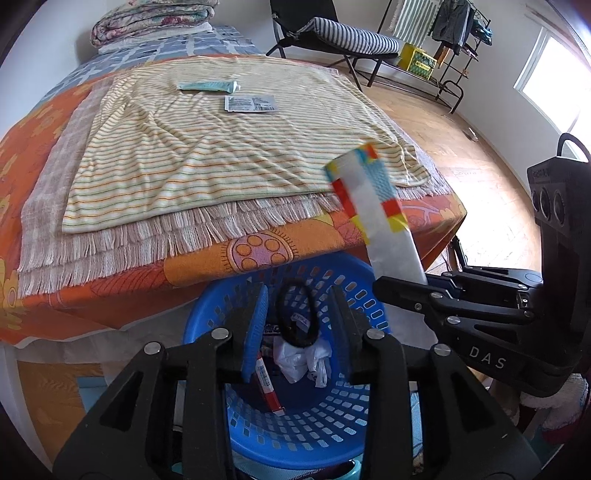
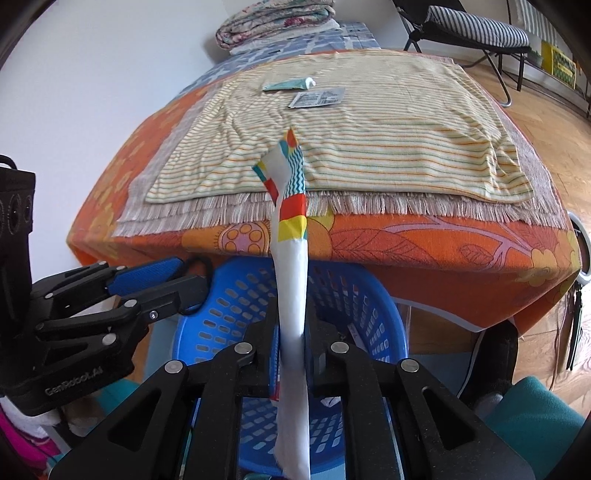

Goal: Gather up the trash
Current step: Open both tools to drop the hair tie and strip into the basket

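Observation:
A blue plastic basket (image 1: 332, 424) stands on the floor against the bed, below both grippers. My left gripper (image 1: 298, 295) is open above it, and a black elastic loop (image 1: 280, 314) sits loose between its blue pads without being pressed. White crumpled plastic (image 1: 303, 360) and a red pack (image 1: 269, 391) lie in the basket. My right gripper (image 2: 293, 310) is shut on a long white wrapper (image 2: 291, 206) with a colourful printed end, which sticks up over the basket (image 2: 369, 295). On the bed's striped towel lie a teal tube (image 1: 207, 86) and a grey sachet (image 1: 250, 103).
The bed with its orange patterned cover (image 2: 424, 243) and fringed blanket overhangs the basket's far side. A folded quilt (image 1: 151, 24) lies at the head of the bed. A folding chair (image 1: 332, 33) and a clothes rack (image 1: 458, 44) stand on the wooden floor at the right.

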Demonstrator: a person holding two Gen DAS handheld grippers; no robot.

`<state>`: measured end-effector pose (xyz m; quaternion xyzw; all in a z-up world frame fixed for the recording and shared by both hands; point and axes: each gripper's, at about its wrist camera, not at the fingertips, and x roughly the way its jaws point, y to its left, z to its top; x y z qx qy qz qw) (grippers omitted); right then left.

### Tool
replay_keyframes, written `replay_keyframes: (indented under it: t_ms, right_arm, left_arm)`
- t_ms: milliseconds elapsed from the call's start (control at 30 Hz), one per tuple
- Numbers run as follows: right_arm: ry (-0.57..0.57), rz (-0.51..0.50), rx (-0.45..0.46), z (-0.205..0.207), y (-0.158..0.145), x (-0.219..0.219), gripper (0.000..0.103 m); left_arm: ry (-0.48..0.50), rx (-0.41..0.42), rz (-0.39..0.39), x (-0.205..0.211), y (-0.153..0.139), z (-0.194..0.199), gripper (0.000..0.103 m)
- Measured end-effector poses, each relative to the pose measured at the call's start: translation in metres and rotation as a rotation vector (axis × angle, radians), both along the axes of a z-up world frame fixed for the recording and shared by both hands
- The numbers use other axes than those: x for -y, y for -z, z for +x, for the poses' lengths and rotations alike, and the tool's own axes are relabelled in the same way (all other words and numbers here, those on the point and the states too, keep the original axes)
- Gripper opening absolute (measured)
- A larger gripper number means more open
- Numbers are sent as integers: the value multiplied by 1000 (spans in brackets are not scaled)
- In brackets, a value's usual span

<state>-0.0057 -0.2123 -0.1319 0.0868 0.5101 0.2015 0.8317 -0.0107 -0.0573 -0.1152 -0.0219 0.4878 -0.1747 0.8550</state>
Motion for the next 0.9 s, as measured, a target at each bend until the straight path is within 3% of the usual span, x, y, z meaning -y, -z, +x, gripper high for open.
replay_keyframes:
  t_ms: [133,200,233,333,467,533,600,733,800,900]
  right_arm:
    - [3,-4,-6,0,1,0,20]
    - [3,-7,-7,0,1,0,35]
    - [5,-8,-6,0,1,-1,37]
    - [9,-11,-6,0,1,-1,39]
    - [20,-15,-10,1,2,1,39]
    - [25,-17,-13,1,2,2,40]
    - [32,-21,-14,2,2,4,52]
    - [53,-20,-10,4,1,8,56]
    - [66,-24,-17,6,1,10,65]
    - [84,-5,-34,10,2,15,69]
  left_arm:
    - [-5,-6,-1,-1,1,1,34]
    - [-7,-12,0,-1,1,1,34]
    - [-7,-14,1,-1,2,1,35]
    - [-11,-14,2,-2,2,1,48]
    - [-21,-10,3,-3,1,1,50]
    - [-28,-17,3,-4,2,1,57]
    - [-38,-17,1,-6,2,1,61]
    - [-56,-29,-1,-10,1,3,65]
    - [-72,-45,-27,-14,1,4,66]
    - [-90,-54,-56,-19,-3,7,66]
